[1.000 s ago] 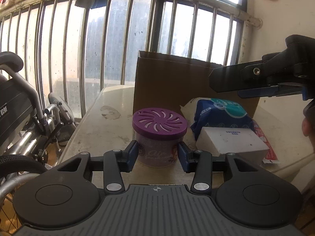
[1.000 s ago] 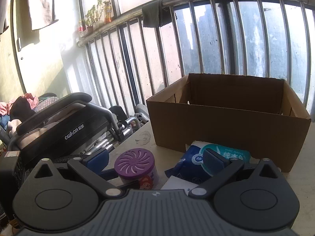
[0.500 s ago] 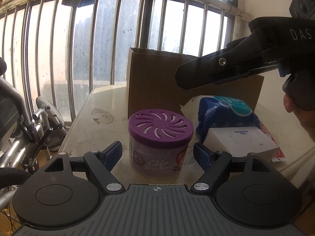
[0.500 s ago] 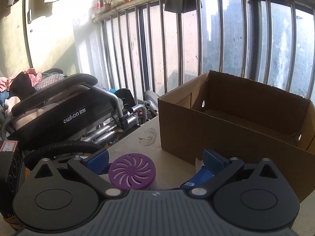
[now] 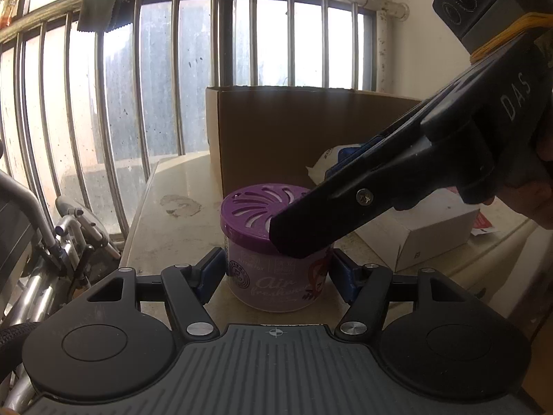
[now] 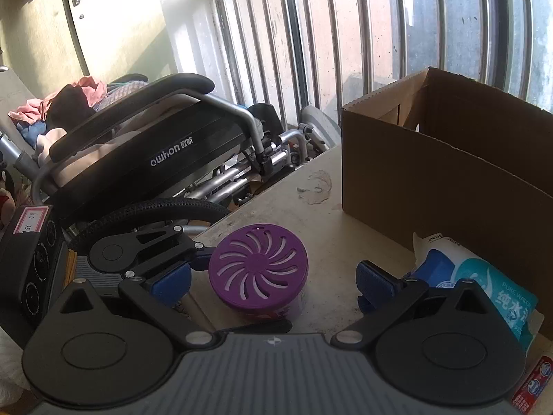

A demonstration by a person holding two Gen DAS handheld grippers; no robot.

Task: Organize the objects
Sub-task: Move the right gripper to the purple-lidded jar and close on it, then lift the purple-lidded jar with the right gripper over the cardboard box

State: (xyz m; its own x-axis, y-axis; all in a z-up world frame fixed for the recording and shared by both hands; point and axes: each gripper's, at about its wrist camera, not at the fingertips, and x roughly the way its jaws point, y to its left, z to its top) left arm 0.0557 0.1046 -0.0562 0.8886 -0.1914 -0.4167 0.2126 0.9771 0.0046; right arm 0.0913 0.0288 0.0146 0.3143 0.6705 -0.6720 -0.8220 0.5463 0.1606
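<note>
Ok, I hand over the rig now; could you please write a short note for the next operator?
Left gripper: open, fingers closing, air freshener jar between them on the table.
Right gripper: open, hanging over the jar's purple lid.
Things: wipes pack and white box lie on the table in front of the cardboard box.
Done: nothing visibly packed.
Left: probably get the jar, wipes pack and white box into the cardboard box.

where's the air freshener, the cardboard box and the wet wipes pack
air freshener (image 6: 257, 267), right wrist view, on its purple vented lid
cardboard box (image 6: 432, 186), right wrist view, on its near side wall
wet wipes pack (image 6: 497, 294), right wrist view, on its printed front
</note>
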